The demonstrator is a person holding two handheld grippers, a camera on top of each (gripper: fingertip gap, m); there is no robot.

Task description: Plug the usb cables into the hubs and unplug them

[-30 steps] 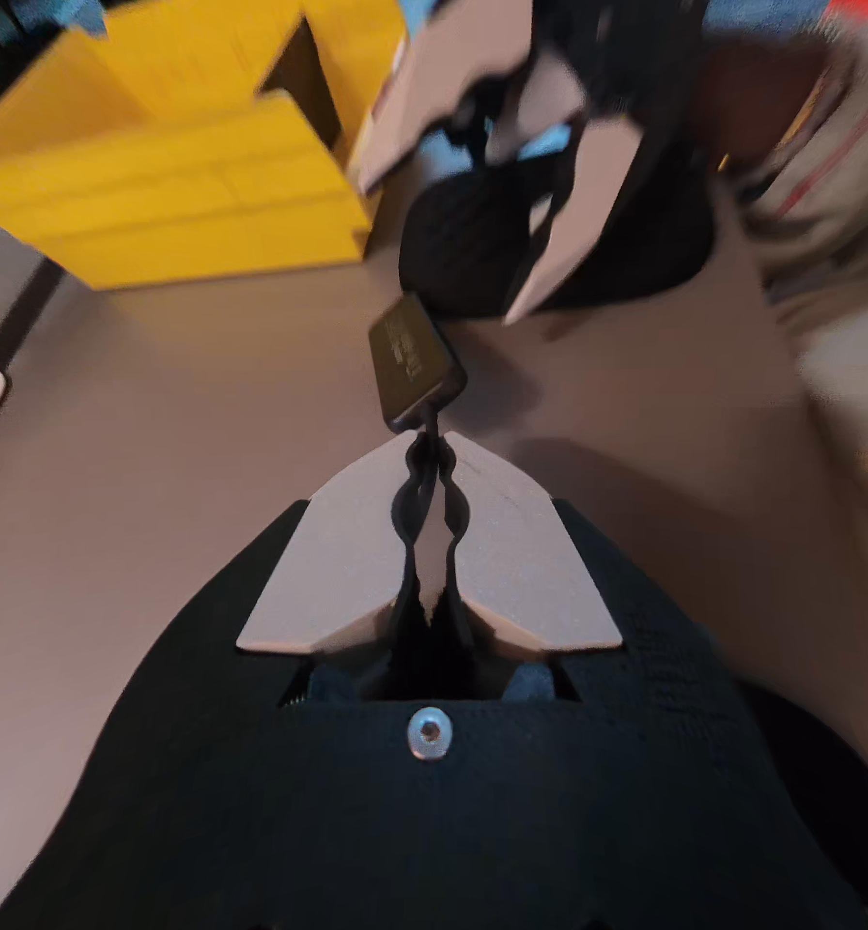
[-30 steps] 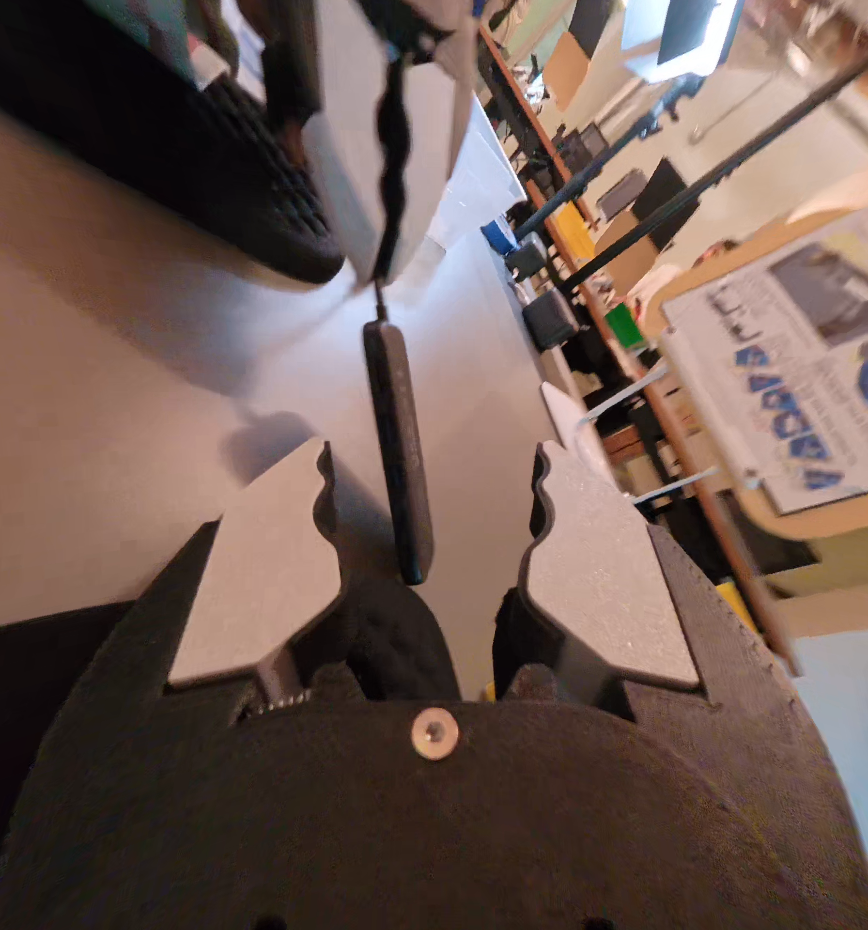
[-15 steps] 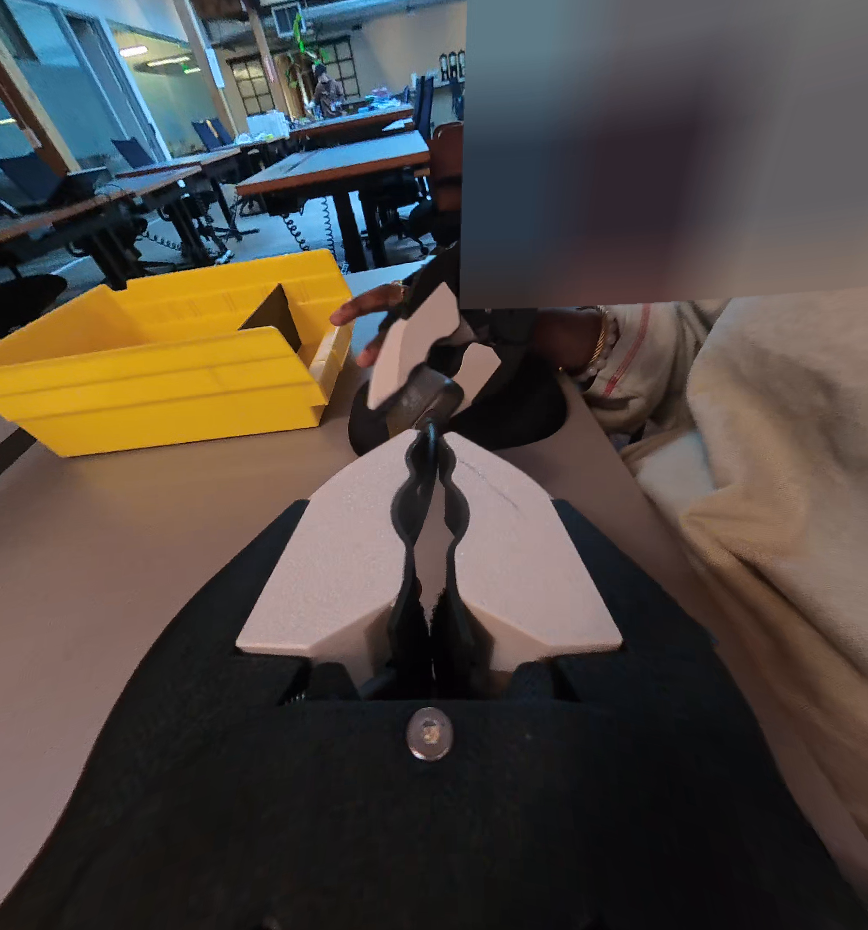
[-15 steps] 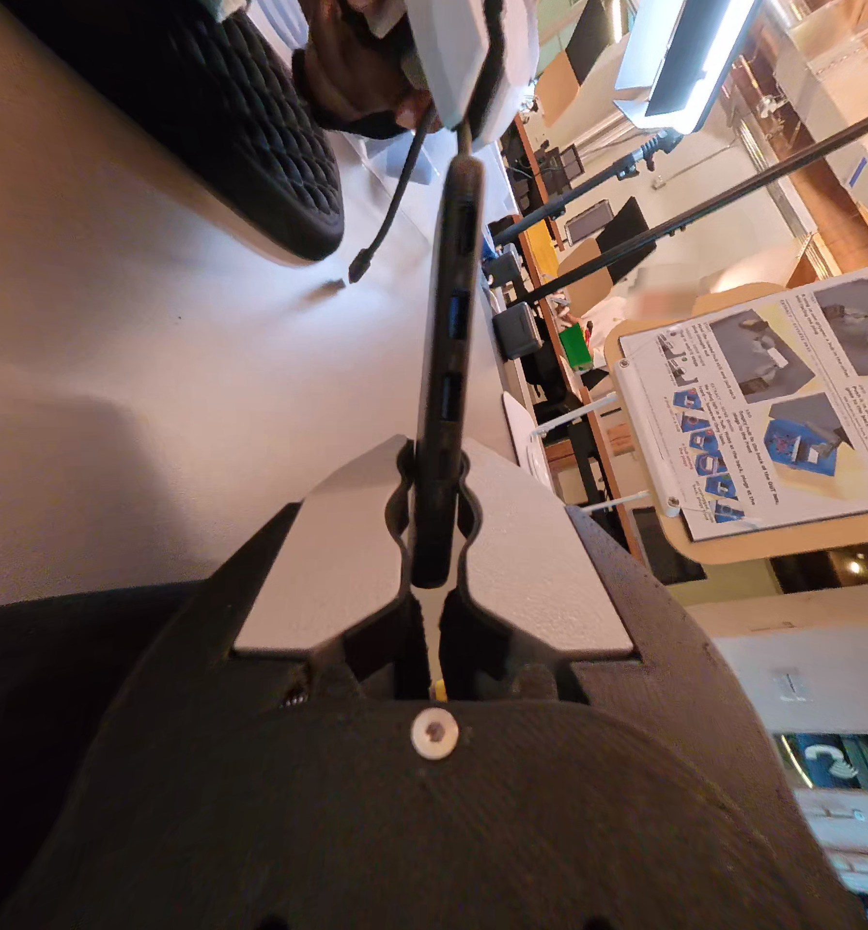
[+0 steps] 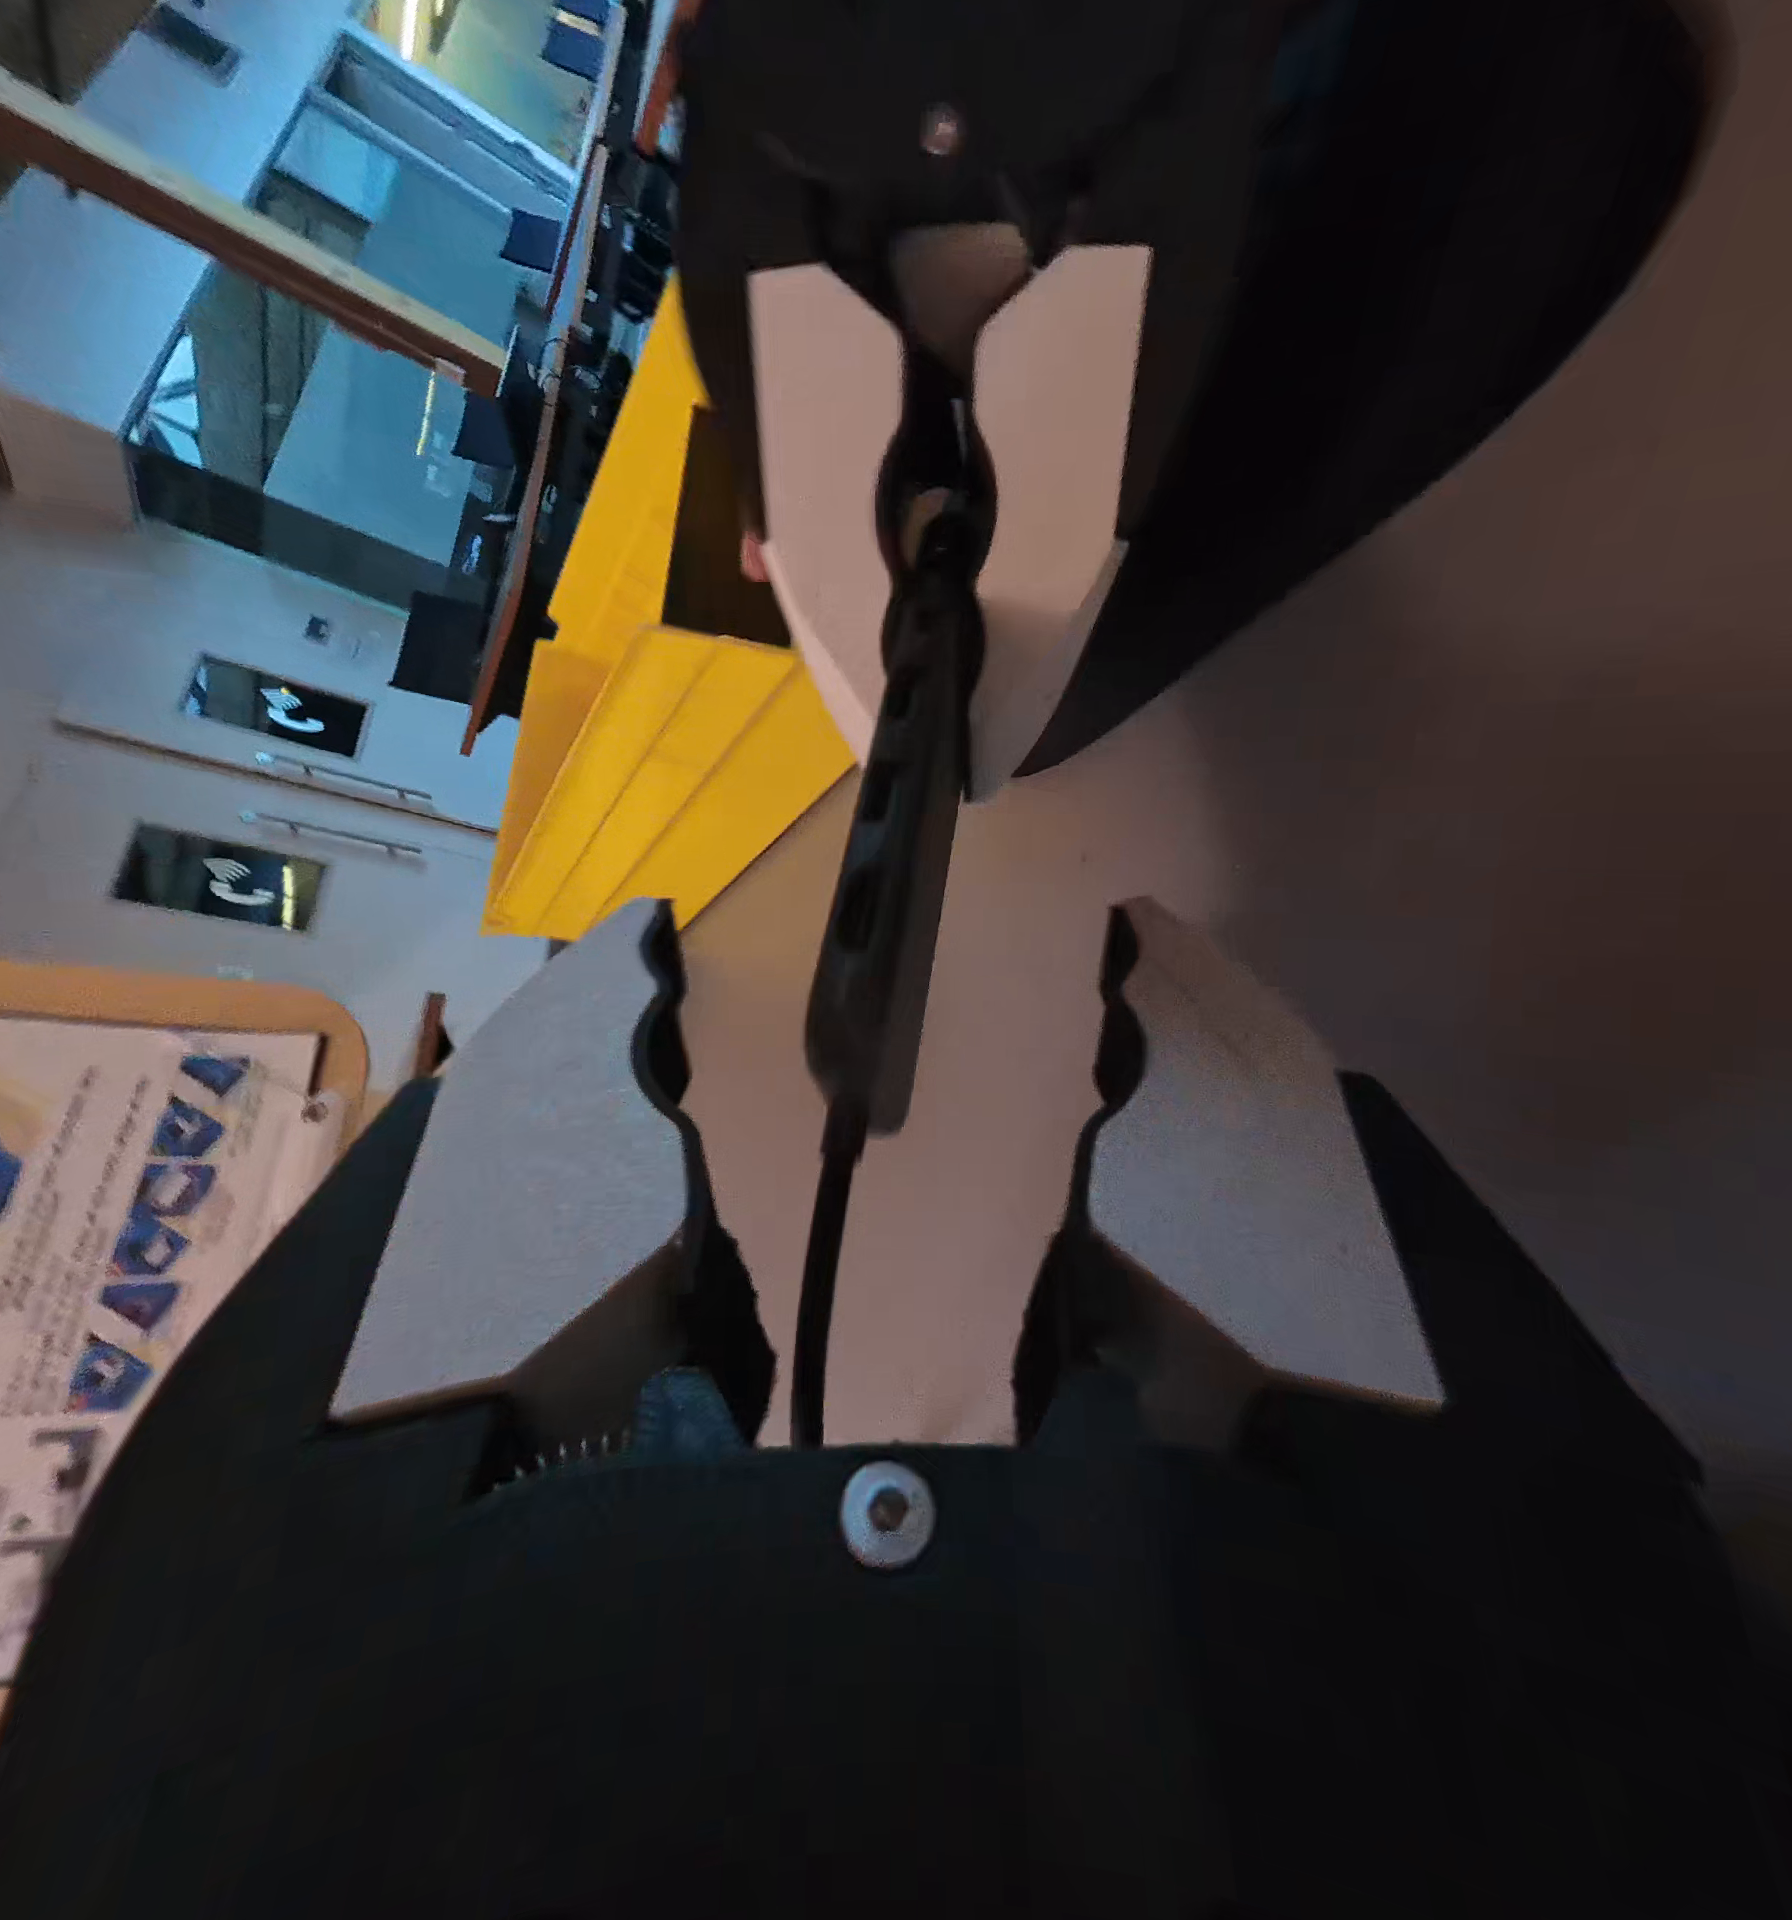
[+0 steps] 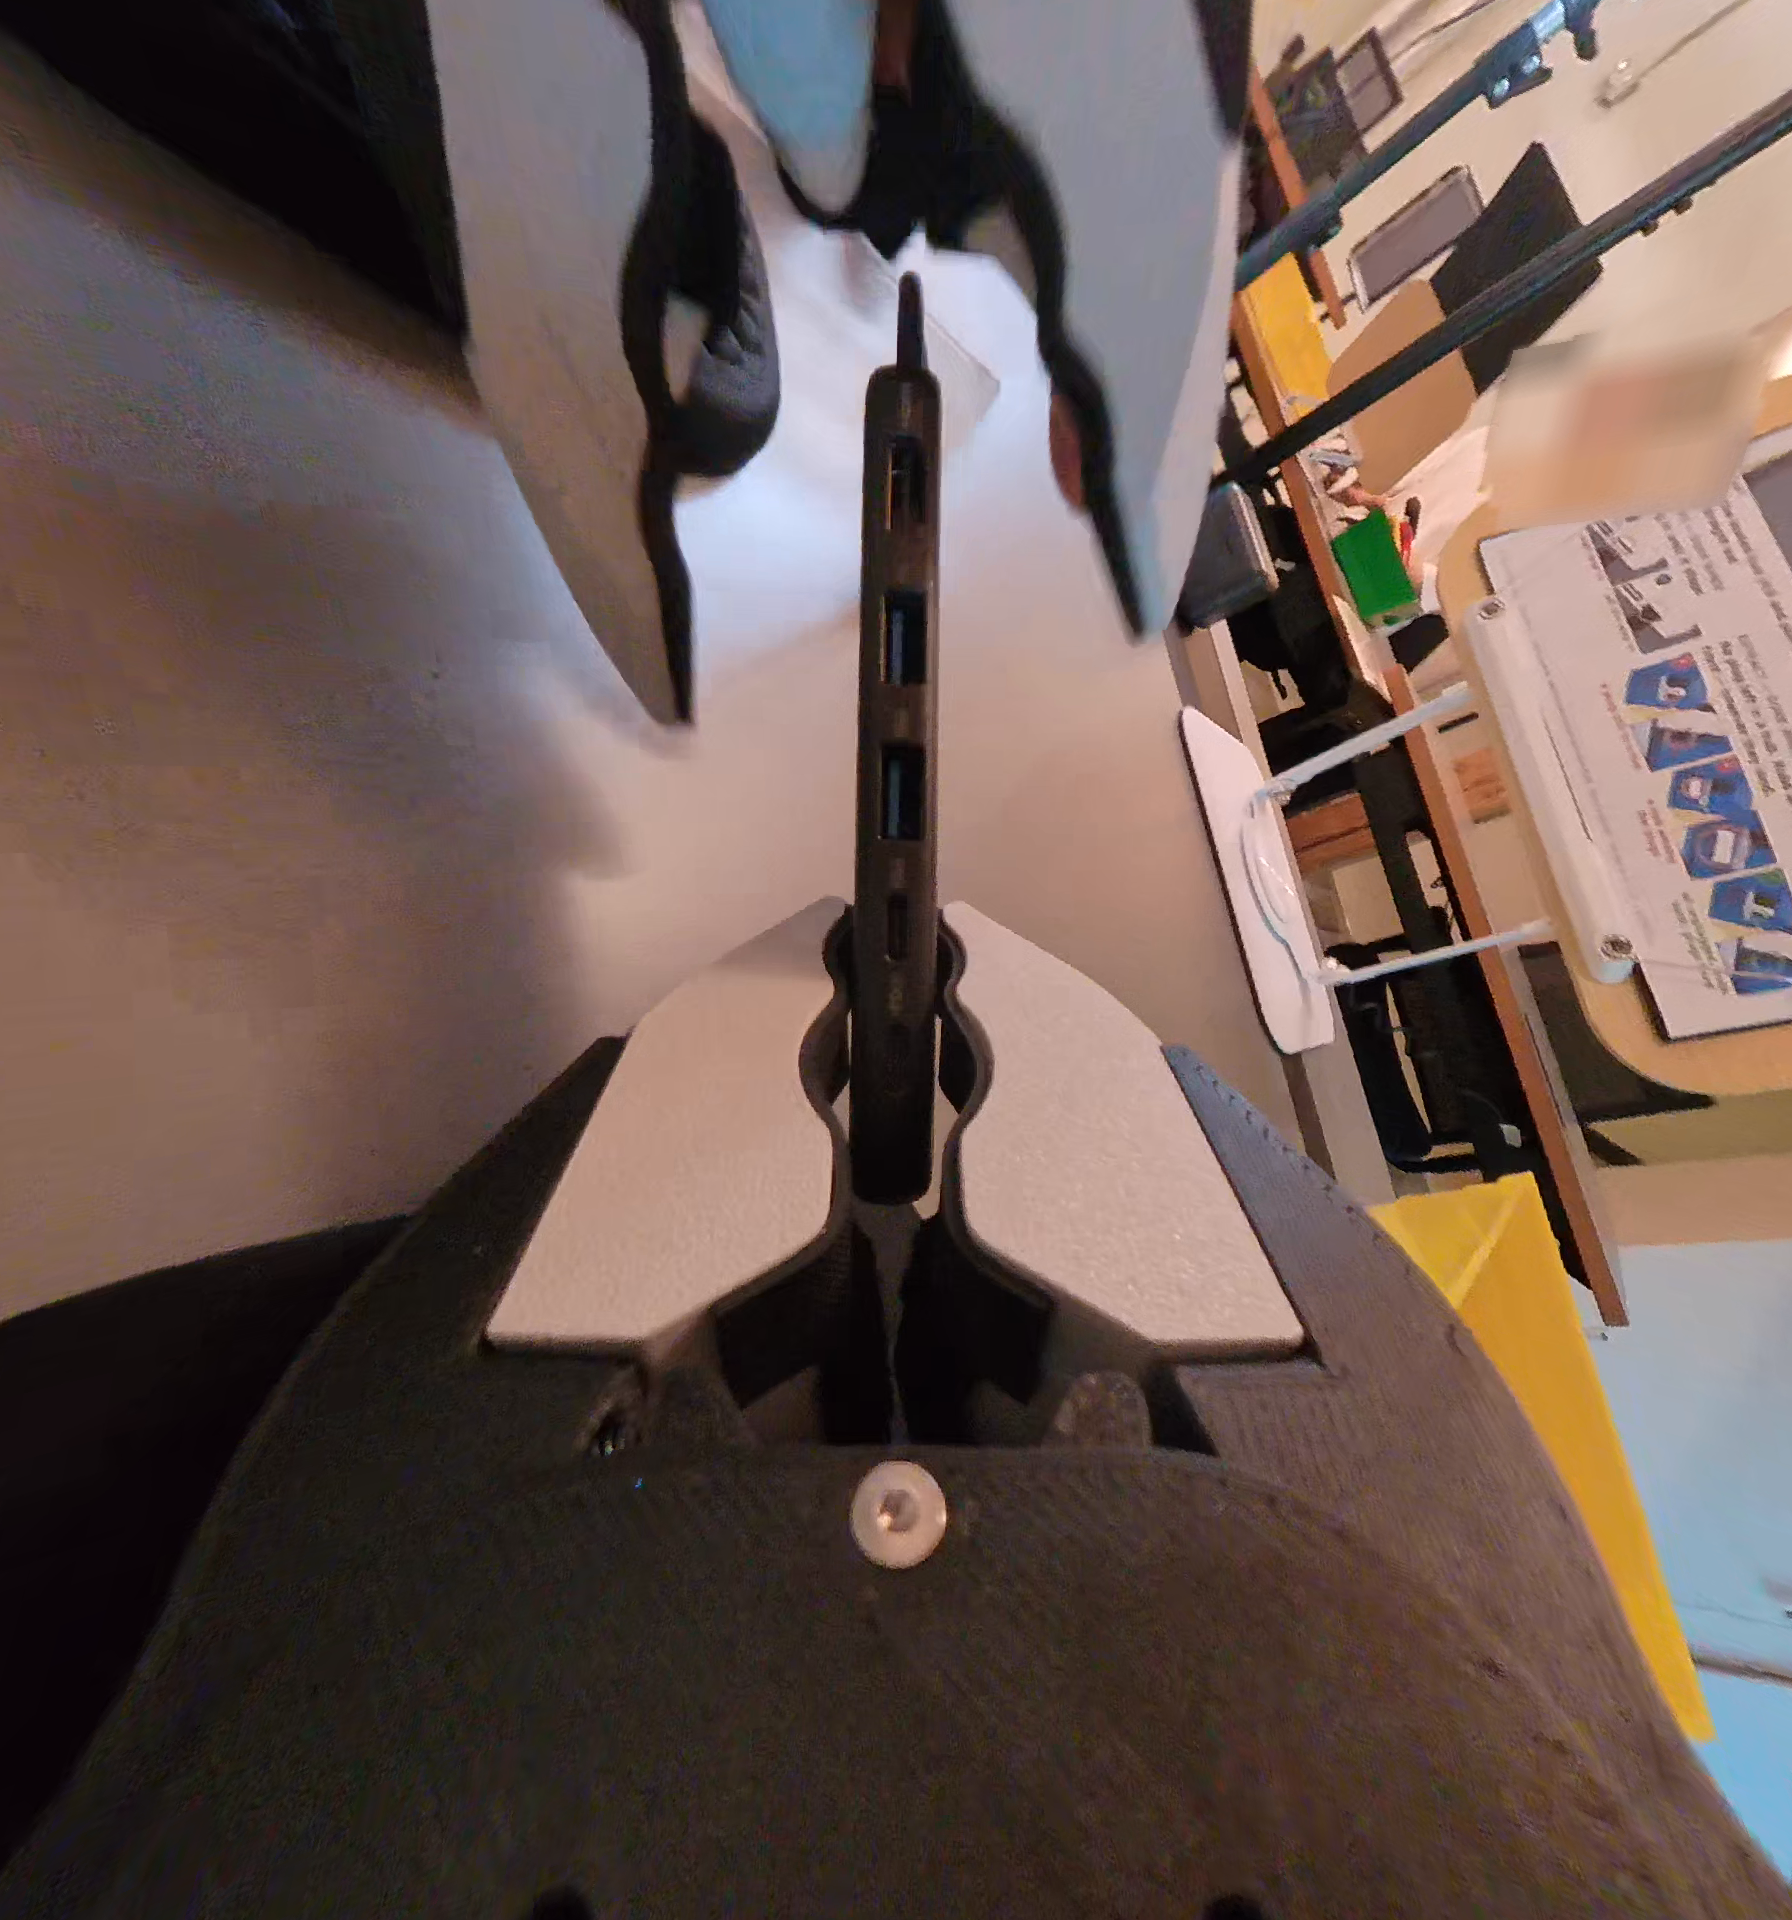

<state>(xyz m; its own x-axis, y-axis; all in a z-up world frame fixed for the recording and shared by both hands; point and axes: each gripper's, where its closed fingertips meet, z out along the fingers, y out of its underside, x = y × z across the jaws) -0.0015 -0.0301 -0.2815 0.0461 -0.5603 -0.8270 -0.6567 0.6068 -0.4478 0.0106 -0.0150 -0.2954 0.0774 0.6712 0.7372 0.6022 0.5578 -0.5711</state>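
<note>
A slim black USB hub [image 6: 897,727] with several ports along its edge is clamped at one end in my right gripper [image 6: 892,914], which is shut on it. In the left wrist view the hub [image 5: 887,935] points toward me from the right gripper [image 5: 923,748]. Its free end lies between my left gripper's [image 5: 887,925] open fingers [image 5: 559,1143] without touching them. The hub's black cable [image 5: 819,1299] runs down between the fingers. The open left gripper [image 6: 902,665] also shows in the right wrist view, around the hub's far end.
A yellow bin [image 5: 663,727] stands on the grey table [image 5: 1391,831] behind the grippers and also shows in the right wrist view [image 6: 1526,1403]. A printed instruction board [image 6: 1650,810] on a white stand [image 6: 1245,883] sits at the table's edge.
My left gripper has opened and let go of the hub's cable. My right gripper, open a second ago, closed on the hub and still holds it. Both views have rolled.
</note>
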